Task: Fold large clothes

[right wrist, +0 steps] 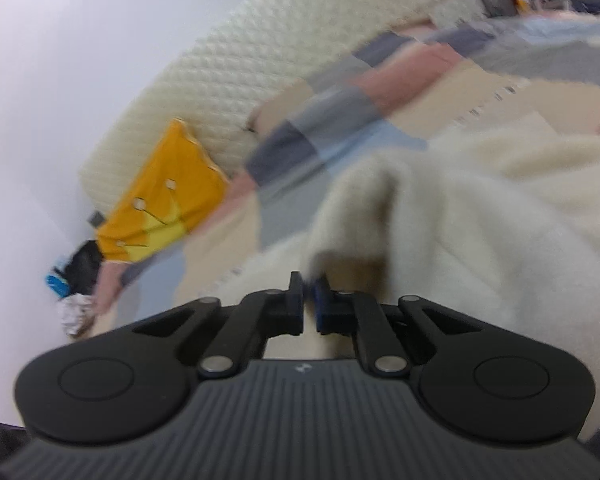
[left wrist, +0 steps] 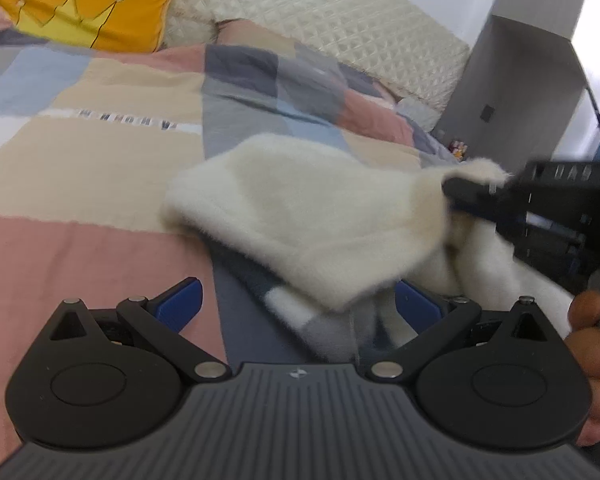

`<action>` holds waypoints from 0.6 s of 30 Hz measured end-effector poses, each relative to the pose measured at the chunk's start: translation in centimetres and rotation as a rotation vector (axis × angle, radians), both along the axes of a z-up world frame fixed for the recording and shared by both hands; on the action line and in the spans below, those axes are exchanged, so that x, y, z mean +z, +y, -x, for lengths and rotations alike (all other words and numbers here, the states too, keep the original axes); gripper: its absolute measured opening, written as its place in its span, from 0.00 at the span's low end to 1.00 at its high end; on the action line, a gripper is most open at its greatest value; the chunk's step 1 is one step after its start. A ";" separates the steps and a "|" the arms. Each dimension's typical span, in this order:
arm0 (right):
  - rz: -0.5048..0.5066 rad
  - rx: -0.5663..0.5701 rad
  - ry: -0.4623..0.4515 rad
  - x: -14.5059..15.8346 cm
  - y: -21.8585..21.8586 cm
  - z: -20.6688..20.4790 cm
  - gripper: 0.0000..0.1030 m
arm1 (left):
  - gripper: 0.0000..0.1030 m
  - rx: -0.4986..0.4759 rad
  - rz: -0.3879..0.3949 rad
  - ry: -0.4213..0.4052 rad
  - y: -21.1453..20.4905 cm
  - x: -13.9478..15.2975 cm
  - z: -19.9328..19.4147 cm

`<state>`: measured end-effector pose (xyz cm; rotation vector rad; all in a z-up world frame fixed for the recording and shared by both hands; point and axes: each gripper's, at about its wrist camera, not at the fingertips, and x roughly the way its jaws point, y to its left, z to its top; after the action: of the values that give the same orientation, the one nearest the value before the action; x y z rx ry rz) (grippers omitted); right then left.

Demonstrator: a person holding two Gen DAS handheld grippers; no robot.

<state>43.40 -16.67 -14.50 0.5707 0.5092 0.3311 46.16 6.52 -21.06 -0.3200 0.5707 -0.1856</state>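
On the bed (left wrist: pixel 80 168), over its patchwork duvet, lies the cream fleece garment (left wrist: pixel 300 216), one corner lifted off the covers at the right. Right tool (left wrist: pixel 456 190) is clamped on that raised corner, fingers together with fabric between them. Left tool (left wrist: pixel 296 304) sits spread wide, gripping nothing, garment edge draped between its blue pads (left wrist: pixel 180 304).

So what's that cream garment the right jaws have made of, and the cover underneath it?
The cream garment looks like thick fleece or faux fur: matte, with a fuzzy nap and wispy fibres along its edges. The right gripper is shut on a bunched corner of it. The patchwork bedcover looks like flat woven cotton, matte, with fine creases; the fibre itself can't be confirmed.
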 end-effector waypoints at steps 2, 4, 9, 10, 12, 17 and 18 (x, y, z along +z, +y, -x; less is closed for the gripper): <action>-0.005 0.025 -0.069 1.2 0.4 1.0 0.08 | 1.00 -0.007 -0.026 -0.018 -0.4 0.5 0.5; -0.060 0.040 -0.122 2.0 0.3 2.1 0.07 | 1.00 -0.010 -0.043 -0.031 -1.0 1.2 1.0; -0.105 0.065 -0.221 3.8 0.5 4.4 0.07 | 1.00 0.001 -0.076 -0.103 -1.9 2.9 2.3; -0.117 0.068 -0.232 4.2 0.4 4.7 0.07 | 1.00 0.002 -0.064 -0.102 -1.9 3.1 2.3; -0.136 0.076 -0.253 4.8 0.2 5.4 0.07 | 1.00 0.027 -0.028 -0.111 -1.7 3.2 2.4; -0.139 0.089 -0.274 5.0 0.1 6.4 0.07 | 0.88 0.096 -0.004 -0.134 -0.8 3.6 2.3; -0.143 0.090 -0.269 4.8 0.1 6.5 0.07 | 0.84 0.124 0.009 -0.136 -0.4 3.5 2.2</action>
<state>36.95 -16.60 -9.72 0.6312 0.2526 0.5248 43.97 6.08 -17.52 -0.3473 0.4145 -0.0899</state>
